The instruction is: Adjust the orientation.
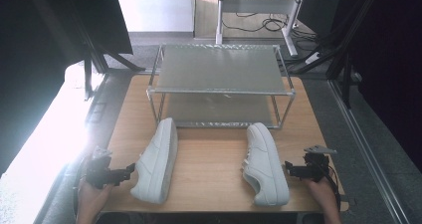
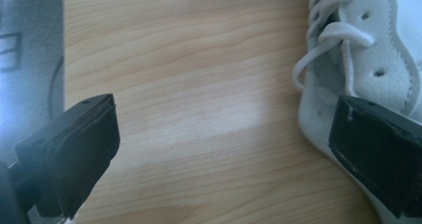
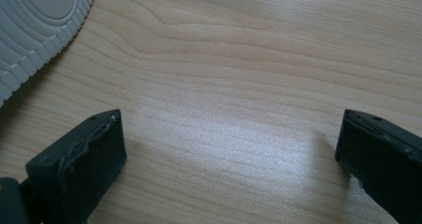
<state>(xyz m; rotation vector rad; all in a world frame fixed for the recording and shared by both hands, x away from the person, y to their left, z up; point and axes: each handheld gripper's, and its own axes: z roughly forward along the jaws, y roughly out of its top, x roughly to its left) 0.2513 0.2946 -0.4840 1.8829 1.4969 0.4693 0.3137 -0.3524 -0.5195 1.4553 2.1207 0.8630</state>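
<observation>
I see no readable brand or writing on the two white lace-up leather sneakers: the left one (image 1: 157, 160) lies just beside my left gripper (image 1: 130, 169), the right one (image 1: 265, 163) beside my right gripper (image 1: 287, 169). Both grippers gape wide, empty, before one two-tier metal rack (image 1: 222, 91).

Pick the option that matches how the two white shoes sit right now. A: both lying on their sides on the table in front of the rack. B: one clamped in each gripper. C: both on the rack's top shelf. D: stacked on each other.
A: the left shoe and right shoe lie tipped on the table before the rack, apart, with both grippers open beside them.
</observation>
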